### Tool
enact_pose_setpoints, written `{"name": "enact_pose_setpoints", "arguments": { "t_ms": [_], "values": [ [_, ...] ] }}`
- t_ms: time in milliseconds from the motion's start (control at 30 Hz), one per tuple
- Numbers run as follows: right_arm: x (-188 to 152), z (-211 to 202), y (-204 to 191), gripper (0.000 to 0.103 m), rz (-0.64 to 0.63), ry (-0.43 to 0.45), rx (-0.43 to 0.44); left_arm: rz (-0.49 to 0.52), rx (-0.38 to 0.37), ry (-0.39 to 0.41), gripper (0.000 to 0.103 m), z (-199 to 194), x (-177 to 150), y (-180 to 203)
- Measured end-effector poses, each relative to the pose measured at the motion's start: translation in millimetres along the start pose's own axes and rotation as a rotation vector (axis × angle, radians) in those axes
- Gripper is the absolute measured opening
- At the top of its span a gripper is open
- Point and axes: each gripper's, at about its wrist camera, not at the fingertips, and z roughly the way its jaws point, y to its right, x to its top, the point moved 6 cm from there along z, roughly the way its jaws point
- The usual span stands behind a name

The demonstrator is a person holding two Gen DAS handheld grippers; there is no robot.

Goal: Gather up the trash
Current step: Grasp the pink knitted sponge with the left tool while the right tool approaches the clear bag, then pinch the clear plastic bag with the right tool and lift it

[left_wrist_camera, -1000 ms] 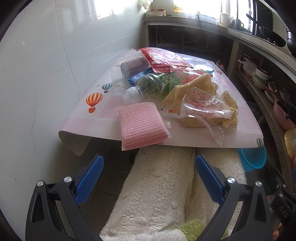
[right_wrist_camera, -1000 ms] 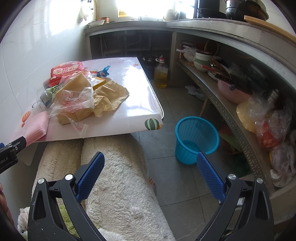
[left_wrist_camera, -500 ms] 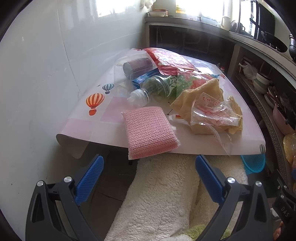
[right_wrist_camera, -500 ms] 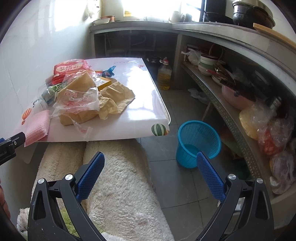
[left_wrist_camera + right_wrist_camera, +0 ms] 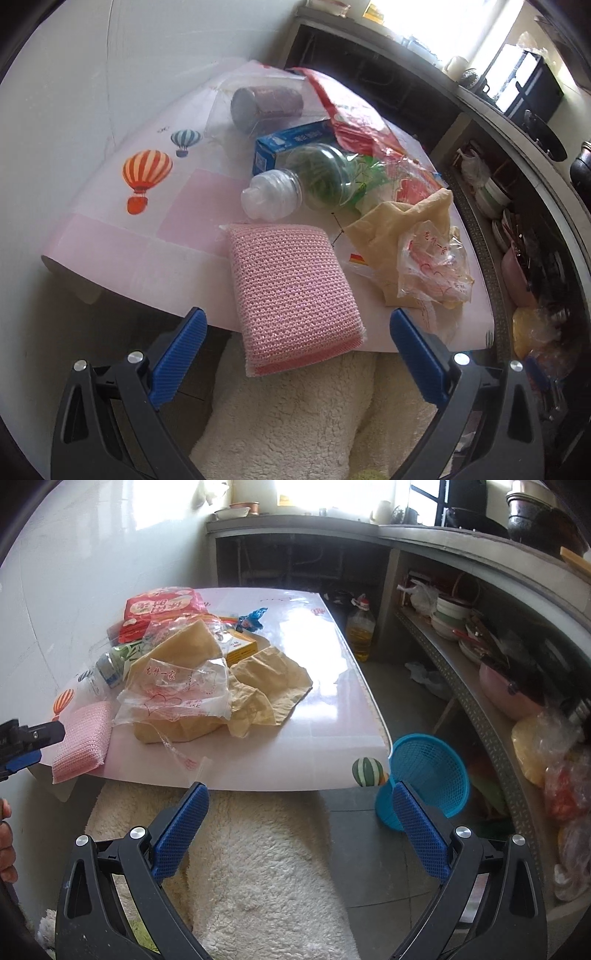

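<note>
Trash point(image 5: 424, 254) lies untouched on the table point(image 5: 192, 229); left tongs point(image 5: 295, 334) and right tongs point(image 5: 295, 808) gape wide, empty.

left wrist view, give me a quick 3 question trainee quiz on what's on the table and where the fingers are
1. True or false: the left gripper is shut on the pink sponge.
2. Which thing lies closest to the table's near edge?
A. blue box
B. pink sponge
C. clear bottle
3. Fill in: the blue basket stands on the ____, beside the table.

Key:
1. False; its fingers are spread wide, holding nothing.
2. B; it overhangs the edge.
3. Floor.
</note>
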Motion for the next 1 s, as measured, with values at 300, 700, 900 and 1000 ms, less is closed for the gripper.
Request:
{"name": "enact_pose_setpoints", "arguments": {
  "t_ms": [300, 700, 900, 1000],
  "values": [
    [4.0, 17.5, 8.2, 0.095, 0.023, -0.010, 0.038, -0.001, 0.142, -0.075, 0.097, 45.9, 7.5, 2.6],
    [55.2, 19.2, -40.0, 0.090, -0.126, 0.072, 0.312, 0.097, 0.147, -0.007, 0.087, 48.4, 4.1, -3.7],
    [59.3, 25.5, -69.1, 0.057, -0.305, 0.051, 0.351, 0.111, 0.103, 0.032, 0.083, 37.7, -4.6, -8.1],
    [53.3, 22.9, -76.1, 0.049, -0.410, 0.054, 0.327, 0.115, 0.080, 0.045, 0.082, 34.3, -8.3, -11.5]
  ]
}}
